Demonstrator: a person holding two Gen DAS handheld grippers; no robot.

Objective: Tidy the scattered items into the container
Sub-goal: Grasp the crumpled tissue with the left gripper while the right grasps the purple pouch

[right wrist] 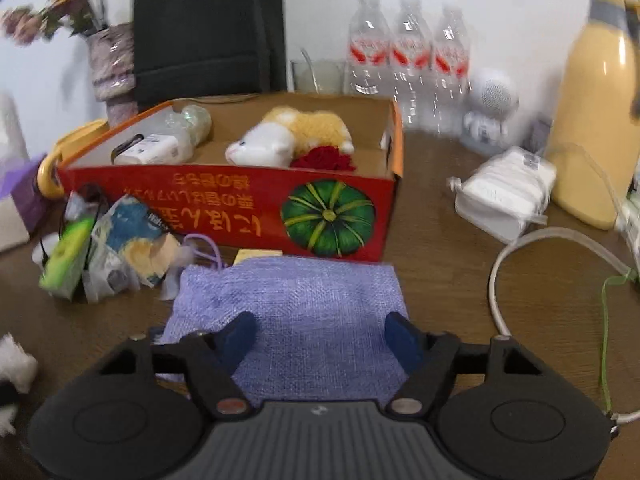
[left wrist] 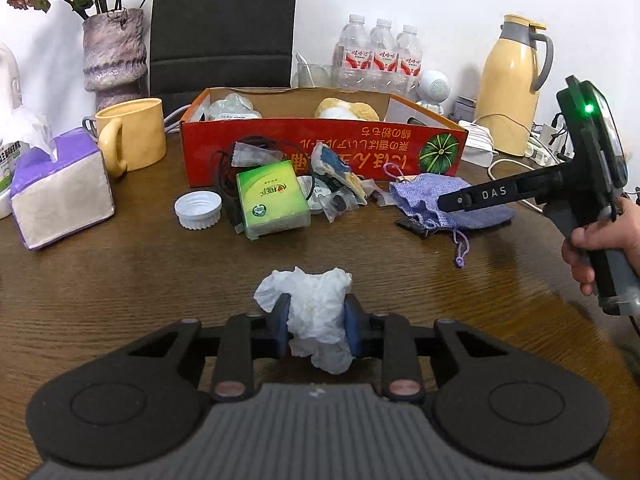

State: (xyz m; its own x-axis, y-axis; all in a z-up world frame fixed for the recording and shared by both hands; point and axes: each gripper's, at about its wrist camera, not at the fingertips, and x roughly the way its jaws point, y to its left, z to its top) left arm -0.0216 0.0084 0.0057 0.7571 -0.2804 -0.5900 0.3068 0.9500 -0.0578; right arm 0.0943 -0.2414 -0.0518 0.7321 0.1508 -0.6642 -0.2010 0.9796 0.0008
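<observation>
My left gripper [left wrist: 316,316] is shut on a crumpled white tissue [left wrist: 316,304], held just above the brown table. The red cardboard box [left wrist: 320,140] stands behind, open at the top, with a plush toy [right wrist: 296,132], a red flower [right wrist: 324,158] and plastic-wrapped items inside. In front of the box lie a green tissue pack [left wrist: 272,200], a white lid [left wrist: 198,210], small packets [left wrist: 336,184] and a purple cloth pouch [right wrist: 292,312]. My right gripper [right wrist: 322,336] is open, its fingers spread over the pouch; it also shows in the left wrist view [left wrist: 452,202].
A yellow mug [left wrist: 136,136], a purple tissue box [left wrist: 60,188] and a vase [left wrist: 114,56] stand at the left. Water bottles [left wrist: 380,56], a yellow thermos [left wrist: 512,84], a white charger [right wrist: 504,192] and cables [right wrist: 500,264] are at the right.
</observation>
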